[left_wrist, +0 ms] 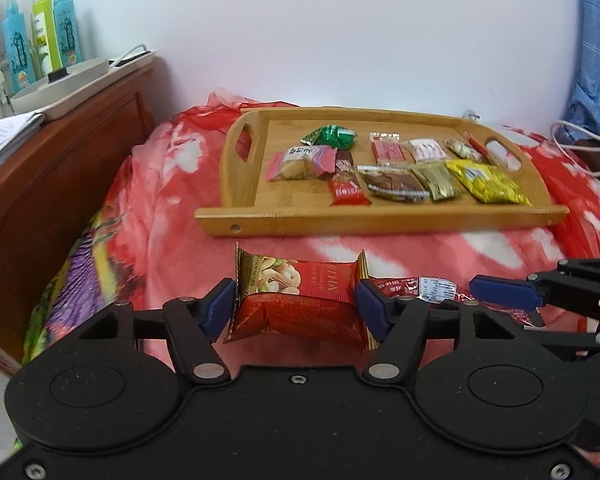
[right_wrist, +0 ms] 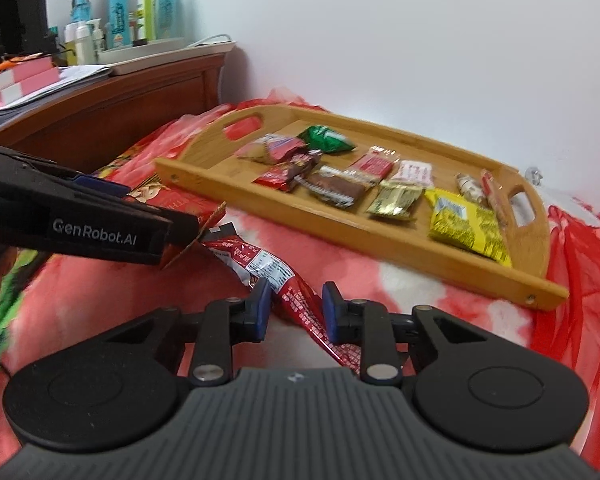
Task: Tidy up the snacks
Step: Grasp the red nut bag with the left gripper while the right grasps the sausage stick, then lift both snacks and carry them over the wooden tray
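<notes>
My left gripper point(left_wrist: 296, 308) is shut on a red nut packet point(left_wrist: 304, 280), its blue pads pressing on the two crimped ends, just above the red floral bedspread point(left_wrist: 160, 200). My right gripper point(right_wrist: 296, 310) is shut on a long red stick packet point(right_wrist: 268, 268), which runs slantwise between the pads; its front end lies toward the left gripper's black finger point(right_wrist: 100, 224). Beyond both, a wooden tray point(left_wrist: 380, 216) with handles holds several wrapped snacks, among them a green packet point(left_wrist: 332, 136) and a yellow one point(left_wrist: 488, 180).
A wooden headboard point(left_wrist: 60, 160) rises at the left, with bottles point(left_wrist: 40, 36), a white dish and papers on its shelf. White cables point(left_wrist: 580, 144) and blue fabric point(left_wrist: 596, 60) lie at the right. A white wall stands behind the tray.
</notes>
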